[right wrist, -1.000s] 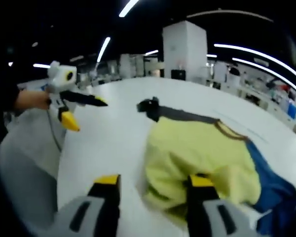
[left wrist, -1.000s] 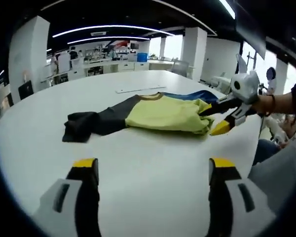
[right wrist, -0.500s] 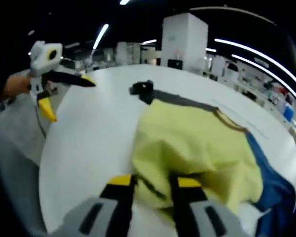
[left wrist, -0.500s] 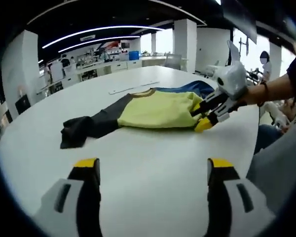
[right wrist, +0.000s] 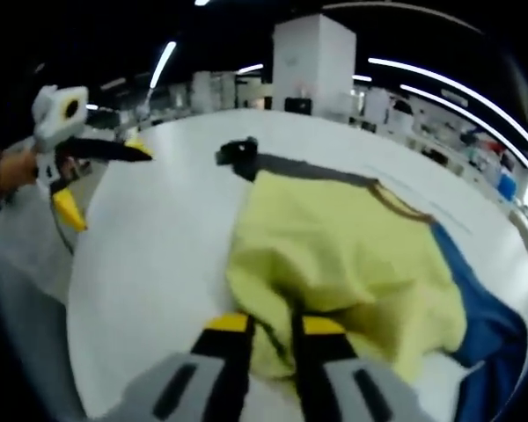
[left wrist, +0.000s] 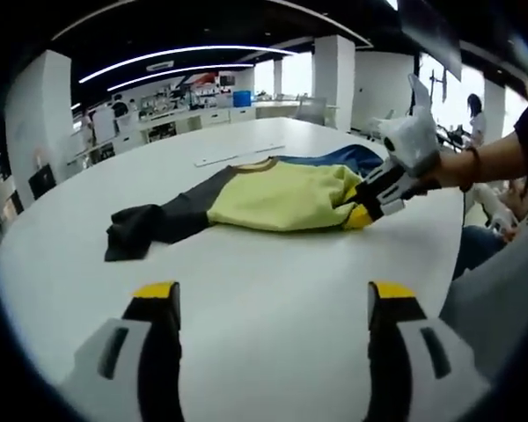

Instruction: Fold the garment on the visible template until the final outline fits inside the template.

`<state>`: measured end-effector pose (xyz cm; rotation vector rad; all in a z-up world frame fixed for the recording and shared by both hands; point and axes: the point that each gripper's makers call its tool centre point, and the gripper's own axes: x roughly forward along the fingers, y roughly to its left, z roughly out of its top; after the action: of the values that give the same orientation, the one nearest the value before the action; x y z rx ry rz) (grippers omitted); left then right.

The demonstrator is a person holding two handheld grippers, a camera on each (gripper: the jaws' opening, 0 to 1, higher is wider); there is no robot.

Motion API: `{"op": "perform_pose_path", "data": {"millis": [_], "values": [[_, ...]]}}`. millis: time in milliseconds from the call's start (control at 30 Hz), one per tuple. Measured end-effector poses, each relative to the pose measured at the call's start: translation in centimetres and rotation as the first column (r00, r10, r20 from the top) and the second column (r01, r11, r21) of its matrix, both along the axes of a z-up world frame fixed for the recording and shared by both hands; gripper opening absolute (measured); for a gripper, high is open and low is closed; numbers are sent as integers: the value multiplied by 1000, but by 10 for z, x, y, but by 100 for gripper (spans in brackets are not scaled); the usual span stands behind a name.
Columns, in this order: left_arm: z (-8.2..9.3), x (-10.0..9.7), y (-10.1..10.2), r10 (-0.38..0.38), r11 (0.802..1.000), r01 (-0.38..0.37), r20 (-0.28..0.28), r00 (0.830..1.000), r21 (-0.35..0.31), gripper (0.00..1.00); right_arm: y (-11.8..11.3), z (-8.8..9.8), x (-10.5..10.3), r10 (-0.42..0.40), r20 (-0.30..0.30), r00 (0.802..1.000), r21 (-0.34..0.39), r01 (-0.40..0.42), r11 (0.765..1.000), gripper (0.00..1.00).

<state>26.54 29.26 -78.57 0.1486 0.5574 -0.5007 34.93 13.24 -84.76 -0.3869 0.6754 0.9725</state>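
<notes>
A garment (left wrist: 273,195) with a yellow body, a dark sleeve (left wrist: 145,229) and a blue part (left wrist: 339,160) lies partly folded on the white table (left wrist: 273,290). In the right gripper view the yellow cloth (right wrist: 343,255) spreads ahead, and my right gripper (right wrist: 271,323) is shut on its near edge. That same gripper (left wrist: 363,214) pinches the garment's right end in the left gripper view, held by a hand. My left gripper (left wrist: 266,297) stands open over bare table, short of the garment; it also shows open at the left (right wrist: 101,180) of the right gripper view.
A thin pale strip (left wrist: 238,156) lies on the table beyond the garment. A person sits at the right edge (left wrist: 497,264). Desks, white pillars (left wrist: 334,75) and people stand in the far room.
My right gripper has closed from open onto the yellow cloth's edge. The left gripper has stayed open in about the same place.
</notes>
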Motion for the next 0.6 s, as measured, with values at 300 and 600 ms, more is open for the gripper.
{"op": "perform_pose_path", "data": {"millis": [300, 600], "values": [[0, 1, -4, -9, 1000, 9, 3, 1000, 5, 82, 4, 33, 3, 76, 7, 997, 6, -76, 997, 4], [-3, 0, -3, -2, 1000, 2, -10, 1000, -5, 81, 10, 79, 22, 78, 68, 995, 30, -80, 996, 4]]}}
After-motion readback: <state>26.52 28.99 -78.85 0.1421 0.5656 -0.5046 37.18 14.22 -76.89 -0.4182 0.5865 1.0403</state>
